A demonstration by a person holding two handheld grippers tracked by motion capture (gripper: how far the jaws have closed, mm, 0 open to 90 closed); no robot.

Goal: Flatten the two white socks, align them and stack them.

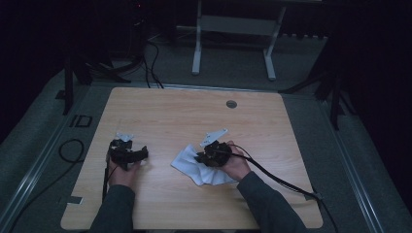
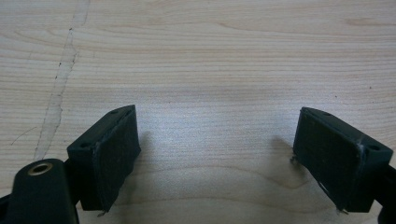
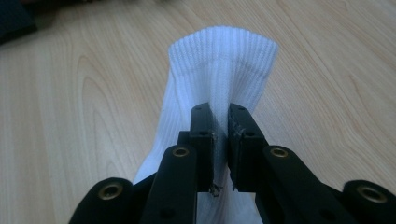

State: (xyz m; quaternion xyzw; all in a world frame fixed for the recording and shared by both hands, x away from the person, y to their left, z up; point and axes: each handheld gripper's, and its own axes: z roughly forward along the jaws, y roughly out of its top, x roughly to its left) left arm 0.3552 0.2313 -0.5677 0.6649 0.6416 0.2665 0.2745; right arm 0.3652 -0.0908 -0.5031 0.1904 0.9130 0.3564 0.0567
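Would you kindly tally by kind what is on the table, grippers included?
White sock: 1
Grippers: 2, the left gripper open over bare wood, the right gripper shut on the sock
Grey round cap in the table: 1
Total: 4

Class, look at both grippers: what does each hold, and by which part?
The right gripper pinches the white sock by a fold a little below its ribbed cuff. The left gripper holds nothing.
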